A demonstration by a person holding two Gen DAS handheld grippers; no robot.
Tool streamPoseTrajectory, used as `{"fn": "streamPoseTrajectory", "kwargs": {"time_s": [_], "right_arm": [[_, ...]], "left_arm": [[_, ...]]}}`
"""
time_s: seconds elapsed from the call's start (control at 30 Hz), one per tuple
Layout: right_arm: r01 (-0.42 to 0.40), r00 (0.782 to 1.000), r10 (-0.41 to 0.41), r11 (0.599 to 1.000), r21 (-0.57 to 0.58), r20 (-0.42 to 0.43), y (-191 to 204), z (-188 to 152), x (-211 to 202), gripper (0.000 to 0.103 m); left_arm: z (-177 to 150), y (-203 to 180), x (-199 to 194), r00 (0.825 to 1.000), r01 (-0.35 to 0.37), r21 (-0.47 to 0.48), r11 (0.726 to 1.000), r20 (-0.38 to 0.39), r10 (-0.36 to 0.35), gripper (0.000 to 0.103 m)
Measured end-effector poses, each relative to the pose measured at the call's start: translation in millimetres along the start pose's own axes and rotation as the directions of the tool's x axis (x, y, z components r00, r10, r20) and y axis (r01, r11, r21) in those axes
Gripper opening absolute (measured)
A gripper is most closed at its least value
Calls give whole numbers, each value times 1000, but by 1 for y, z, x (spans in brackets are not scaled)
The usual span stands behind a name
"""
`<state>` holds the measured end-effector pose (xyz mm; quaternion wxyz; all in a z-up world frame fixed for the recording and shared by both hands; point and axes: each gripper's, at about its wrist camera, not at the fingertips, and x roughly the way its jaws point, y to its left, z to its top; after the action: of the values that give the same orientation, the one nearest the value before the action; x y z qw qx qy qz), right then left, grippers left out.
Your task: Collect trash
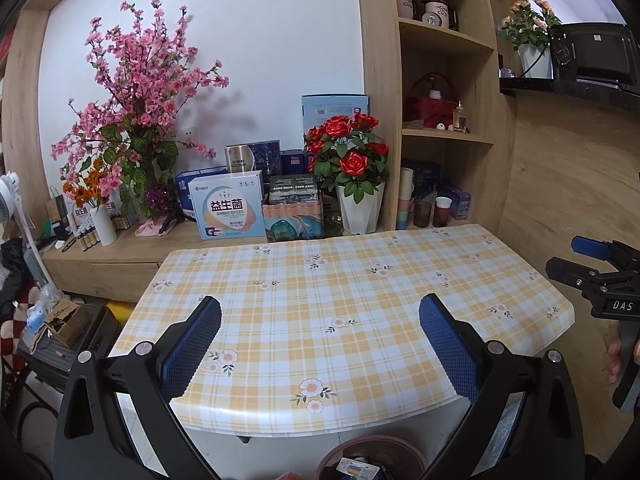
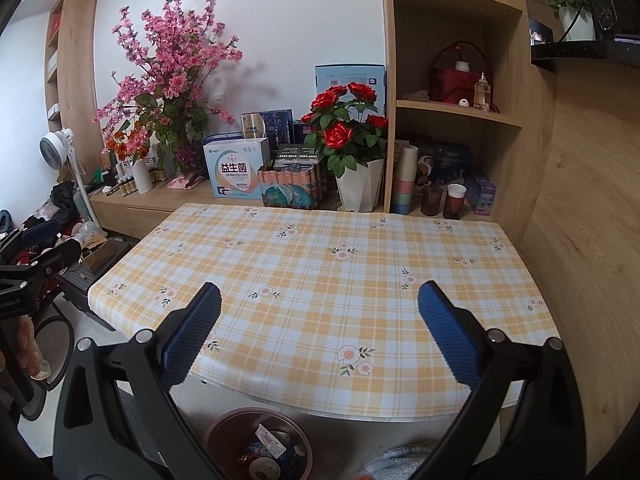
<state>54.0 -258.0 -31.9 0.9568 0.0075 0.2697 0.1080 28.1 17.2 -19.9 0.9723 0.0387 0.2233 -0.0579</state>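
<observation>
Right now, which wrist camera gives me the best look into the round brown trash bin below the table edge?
The right wrist view: the round brown trash bin shows nearly its whole rim, with wrappers and a tape roll inside. The left wrist view catches only the bin's far rim and a scrap of contents, cut off by the bottom edge of the picture.

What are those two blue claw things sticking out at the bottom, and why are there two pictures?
Each picture comes from a camera riding on a hand-held gripper that a person carries. One shows the left hand-held gripper, the other the right hand-held gripper. The blue bits are its fingers, spread open, holding nothing. Ahead is a table with a checked flowery cloth; I see no trash on it. Below its edge stands a bin with trash already inside.
</observation>
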Motion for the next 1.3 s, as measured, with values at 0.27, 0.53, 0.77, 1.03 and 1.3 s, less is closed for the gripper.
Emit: {"fn": "streamPoseTrajectory", "kwargs": {"time_s": [0.27,0.53,0.77,1.03,1.3], "right_arm": [[1,1000,-1,1000,6,0,-5,2,1,97],[9,1000,-9,1000,7,2,-9,2,-2,97],[13,1000,-13,1000,5,5,-9,2,-2,97],[11,1000,-11,1000,5,3,-8,2,-3,97],[10,1000,-10,1000,-1,4,-10,4,-3,97]], "left_arm": [[0,1,-1,1000,-6,-5,1000,9,6,97],[-1,1,-1,1000,-3,-8,1000,6,3,97],[-2,1,-1,1000,-3,-5,1000,5,3,97],[-2,-1,-2,1000,-4,0,1000,10,4,97],[-3,2,-3,1000,-12,-12,1000,5,13,97]]}}
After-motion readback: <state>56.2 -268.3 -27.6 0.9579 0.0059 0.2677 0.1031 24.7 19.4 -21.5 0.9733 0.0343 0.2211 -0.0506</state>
